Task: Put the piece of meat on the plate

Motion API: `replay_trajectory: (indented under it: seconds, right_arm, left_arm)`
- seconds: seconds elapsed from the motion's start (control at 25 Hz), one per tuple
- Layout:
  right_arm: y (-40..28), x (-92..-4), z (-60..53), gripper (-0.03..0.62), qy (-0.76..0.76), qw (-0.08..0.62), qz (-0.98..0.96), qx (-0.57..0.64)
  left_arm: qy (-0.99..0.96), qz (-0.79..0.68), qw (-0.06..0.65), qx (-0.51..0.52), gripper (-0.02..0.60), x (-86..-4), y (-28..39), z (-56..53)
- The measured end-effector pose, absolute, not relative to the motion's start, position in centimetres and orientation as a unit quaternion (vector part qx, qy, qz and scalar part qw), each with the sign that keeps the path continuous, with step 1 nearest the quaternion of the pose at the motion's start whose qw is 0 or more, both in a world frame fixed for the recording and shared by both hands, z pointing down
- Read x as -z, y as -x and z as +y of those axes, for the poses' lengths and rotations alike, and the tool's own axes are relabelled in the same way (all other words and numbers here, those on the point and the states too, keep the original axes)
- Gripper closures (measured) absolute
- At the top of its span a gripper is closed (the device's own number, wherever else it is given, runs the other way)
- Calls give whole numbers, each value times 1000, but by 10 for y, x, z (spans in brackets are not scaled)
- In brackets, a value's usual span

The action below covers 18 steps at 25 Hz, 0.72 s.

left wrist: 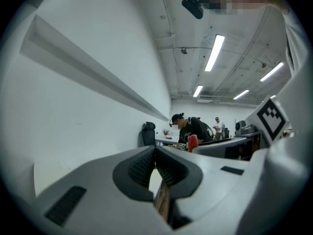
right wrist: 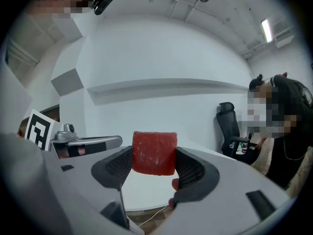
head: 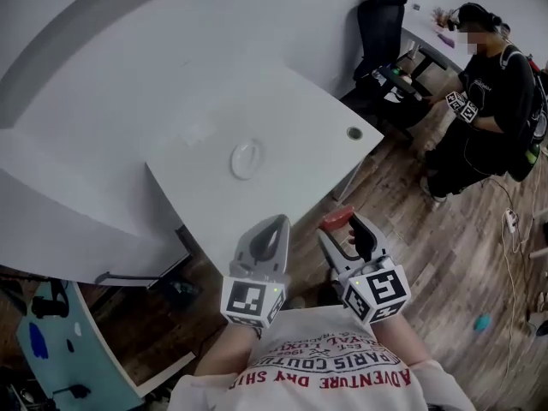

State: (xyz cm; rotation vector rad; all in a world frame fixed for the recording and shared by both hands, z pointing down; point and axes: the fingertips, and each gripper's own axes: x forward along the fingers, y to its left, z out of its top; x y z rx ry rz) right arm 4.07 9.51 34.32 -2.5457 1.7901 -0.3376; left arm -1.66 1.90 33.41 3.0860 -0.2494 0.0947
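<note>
A red block of meat (right wrist: pixel 154 152) sits clamped between the jaws of my right gripper (right wrist: pixel 153 161). In the head view the same piece of meat (head: pixel 335 220) shows at the tip of the right gripper (head: pixel 338 227), held off the near edge of the white table (head: pixel 291 118). A small white plate (head: pixel 247 159) lies near the middle of that table, beyond both grippers. My left gripper (head: pixel 268 237) points at the table's near edge; its jaws meet with nothing between them (left wrist: pixel 155 166).
A round grommet hole (head: pixel 354 133) marks the table's right corner. A black office chair (head: pixel 378 32) and a person in black (head: pixel 479 101) at another desk stand at the far right. Wooden floor lies below me, a curved white wall behind the table.
</note>
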Motion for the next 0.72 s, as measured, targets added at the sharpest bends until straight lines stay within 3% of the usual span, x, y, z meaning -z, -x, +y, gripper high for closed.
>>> replay_trajectory:
  seconds: [0.72]
  right_arm:
    - [-189, -340, -87, 315, 677, -40, 729, 96]
  left_arm:
    - [-954, -297, 30, -28, 574, -326, -100, -138]
